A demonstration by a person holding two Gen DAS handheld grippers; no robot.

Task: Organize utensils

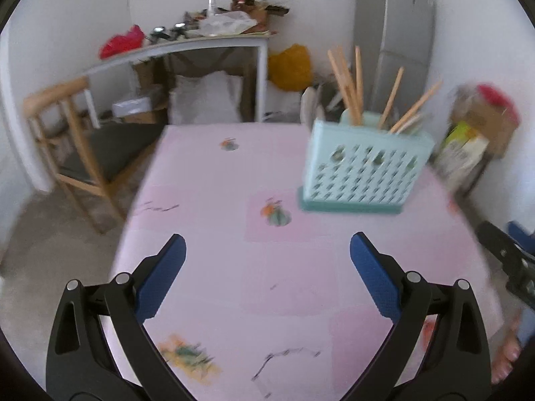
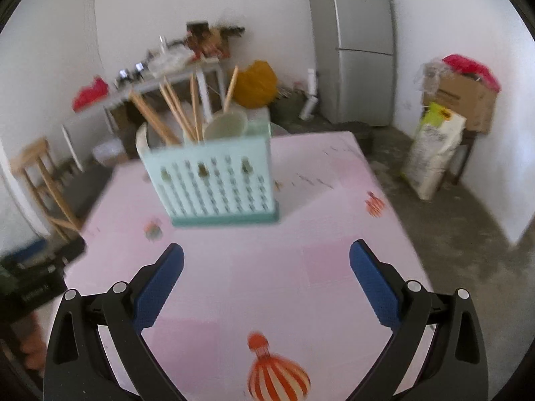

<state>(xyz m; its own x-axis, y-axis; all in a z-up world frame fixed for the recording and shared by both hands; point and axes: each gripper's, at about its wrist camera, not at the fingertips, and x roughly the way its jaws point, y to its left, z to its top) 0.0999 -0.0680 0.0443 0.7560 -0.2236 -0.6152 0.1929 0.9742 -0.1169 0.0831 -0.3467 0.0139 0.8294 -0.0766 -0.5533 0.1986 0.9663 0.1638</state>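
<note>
Nearest each camera, both grippers hover above the pink tablecloth [image 1: 234, 173], fingers spread wide and empty: left gripper [image 1: 267, 260], right gripper [image 2: 266, 264]. Pads [image 1: 160, 280] are blue and textured, on black frames. Beyond them, well apart, a mint plastic caddy [image 2: 214, 180] with slotted walls stands upright on the cloth. Wooden chopsticks [image 2: 177, 110] lean inside it, beside a pale round spoon [image 2: 225, 125]. Farther back stands a grey fridge [image 2: 361, 50].

Perforated plastic utensil holder [image 2: 214, 180] (pale teal, matt); wooden chopsticks [image 2: 174, 110]; smooth pink tablecloth [image 2: 267, 284]; brushed-metal fridge [image 2: 354, 43]
</note>
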